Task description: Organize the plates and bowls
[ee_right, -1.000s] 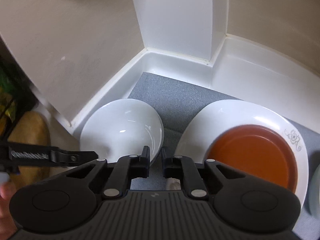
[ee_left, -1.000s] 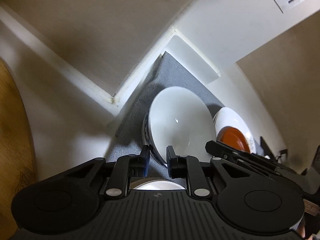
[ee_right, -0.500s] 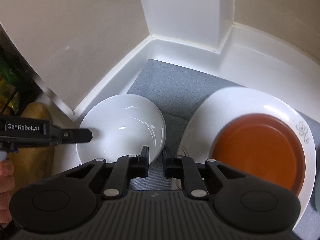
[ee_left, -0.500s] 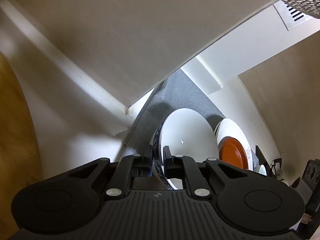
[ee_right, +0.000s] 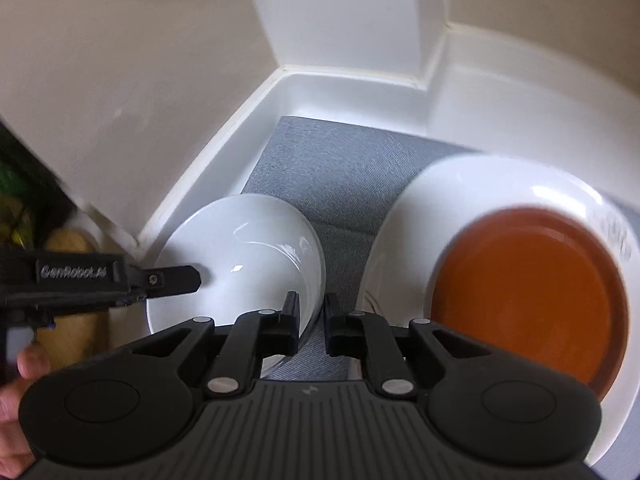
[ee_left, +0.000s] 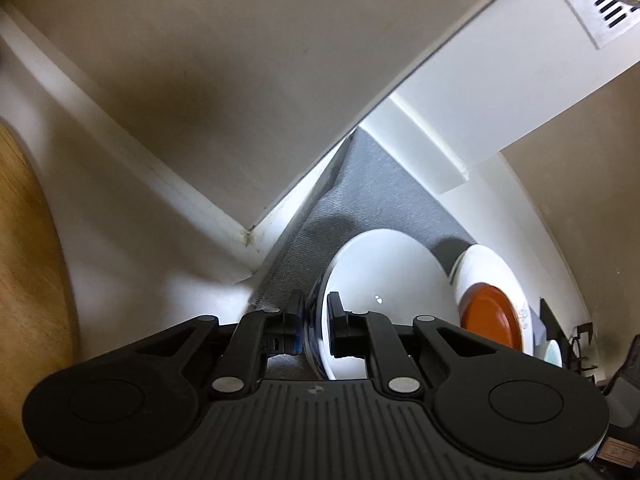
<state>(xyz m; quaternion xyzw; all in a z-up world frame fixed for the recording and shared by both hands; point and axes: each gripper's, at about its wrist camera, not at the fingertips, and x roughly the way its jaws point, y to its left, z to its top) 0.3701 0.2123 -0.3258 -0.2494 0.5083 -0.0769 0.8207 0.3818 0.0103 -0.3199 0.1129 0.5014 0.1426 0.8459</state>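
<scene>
White glazed ceramic bowl (ee_left: 384, 280) with a blue-patterned outside sits on the grey fabric mat (ee_right: 344, 160) — our left claw (ee_left: 314, 316) pinches its rim. Just right of our right claw (ee_right: 310, 312), closed on nothing, lies the white plate (ee_right: 420, 208) carrying an orange-brown dish (ee_right: 528, 292).

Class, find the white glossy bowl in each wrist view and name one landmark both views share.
Left wrist view: the white glossy bowl sits lower centre, its near rim between the left gripper fingers.
Right wrist view: the bowl lies lower left, beside the right gripper, which is shut with nothing between its fingers.
Shared landmark: the round orange plate on a white plate, right of the bowl on the grey cloth mat.
</scene>
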